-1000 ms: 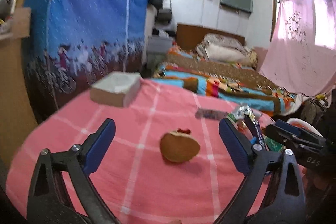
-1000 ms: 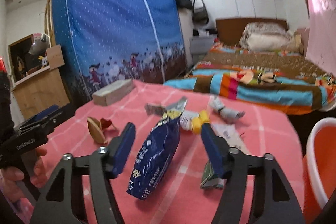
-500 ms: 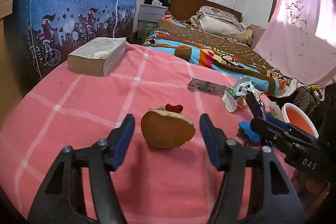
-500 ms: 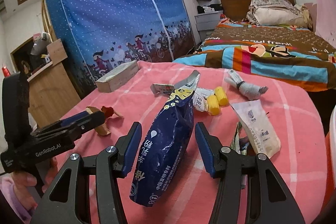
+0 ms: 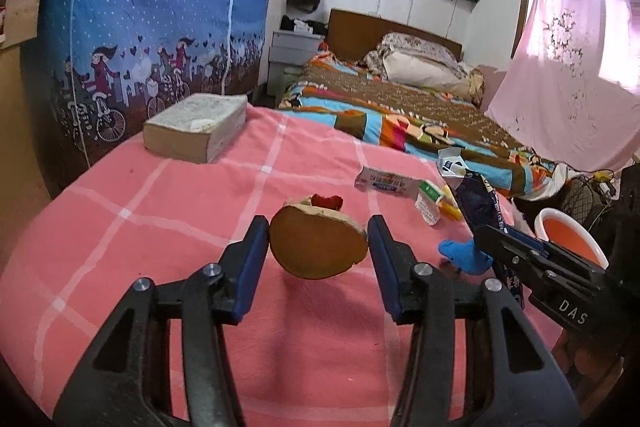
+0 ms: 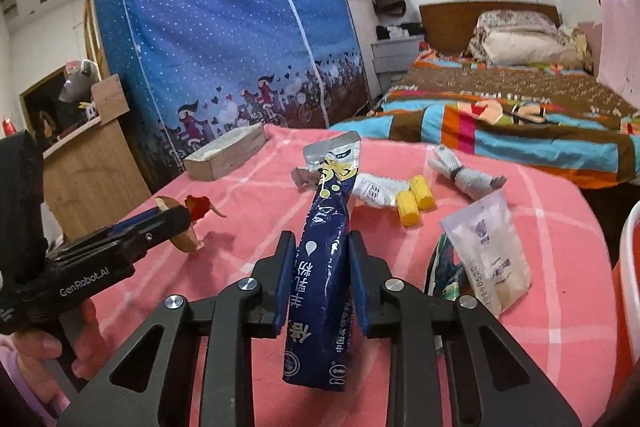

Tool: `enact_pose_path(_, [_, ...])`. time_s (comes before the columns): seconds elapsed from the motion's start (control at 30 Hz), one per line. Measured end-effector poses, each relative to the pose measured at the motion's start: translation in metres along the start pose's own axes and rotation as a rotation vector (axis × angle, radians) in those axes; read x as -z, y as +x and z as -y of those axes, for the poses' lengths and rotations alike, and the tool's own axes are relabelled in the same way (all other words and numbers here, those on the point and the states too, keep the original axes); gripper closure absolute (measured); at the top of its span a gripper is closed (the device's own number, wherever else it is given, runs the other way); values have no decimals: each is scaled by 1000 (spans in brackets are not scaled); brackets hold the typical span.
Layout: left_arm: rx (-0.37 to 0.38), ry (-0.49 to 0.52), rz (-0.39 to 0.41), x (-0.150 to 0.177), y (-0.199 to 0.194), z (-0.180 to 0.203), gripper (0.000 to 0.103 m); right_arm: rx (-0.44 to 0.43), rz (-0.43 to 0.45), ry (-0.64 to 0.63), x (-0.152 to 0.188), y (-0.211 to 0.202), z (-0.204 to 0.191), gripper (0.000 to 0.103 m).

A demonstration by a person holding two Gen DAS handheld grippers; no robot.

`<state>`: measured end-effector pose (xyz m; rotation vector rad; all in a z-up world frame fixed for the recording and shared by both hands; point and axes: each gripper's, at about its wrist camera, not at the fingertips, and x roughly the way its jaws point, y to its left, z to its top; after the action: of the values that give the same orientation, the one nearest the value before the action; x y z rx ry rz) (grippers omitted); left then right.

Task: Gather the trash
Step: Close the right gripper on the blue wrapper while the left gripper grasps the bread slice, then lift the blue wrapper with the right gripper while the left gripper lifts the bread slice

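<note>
A brown fruit peel with a red scrap behind it lies on the pink checked cloth. My left gripper is closing, and its blue pads touch the peel on both sides. In the right wrist view the same peel sits under the left gripper, held by a hand. My right gripper is closing too, its pads pressing the sides of a dark blue snack bag that stands on edge. From the left wrist view, that bag rises behind the right gripper.
A thick book lies at the far left of the table. Scattered right of the bag are two yellow caps, a white pouch, a grey rolled bundle and white wrappers. An orange bucket stands off the table's right edge.
Both grippers' jaws have narrowed. The left went from wide open to touching the peel. The right came in against the blue bag, which now stands more upright.
</note>
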<state>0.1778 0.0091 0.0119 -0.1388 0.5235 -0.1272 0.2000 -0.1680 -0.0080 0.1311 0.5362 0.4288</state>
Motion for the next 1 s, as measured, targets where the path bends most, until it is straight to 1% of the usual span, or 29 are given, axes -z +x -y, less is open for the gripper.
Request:
enact_pose_path(0.13, [-2,-8,61,1,-12,1,50,26,59,-53,0,-11,-8,84])
enact_pose_path(0.27, [2,-6,133,3,-25,6,50,43,116,-96,0,-22,-14,84])
enact_pose_path(0.37, [-5,17,163,4,-30,14,49,43,132,-98,0,-25,-13,84])
enact_pose_path(0.43, [-12,32,165,6,-30,17,49,38,117,-72,0,-22,-7,84])
enact_pose_path(0.53, [-19,41,153,7,-28,20,49,38,66,-32,2,-15,1,81])
enact_pose_path(0.6, [-16,26,130,8,-26,17,49,25,27,-1,3,-11,6,80])
enact_pose_path(0.63, [-14,20,120,9,-25,16,49,22,17,8,5,-11,9,78])
enact_pose_path(0.7, [1,-4,77,10,-21,12,49,20,4,18,9,-13,11,73])
enact_pose_path(0.9, [32,-39,6,19,-16,10,49,-6,-17,23,16,-19,15,72])
enact_pose_path(1.0, [45,-49,-24,23,-13,10,49,-27,-22,26,20,-23,17,65])
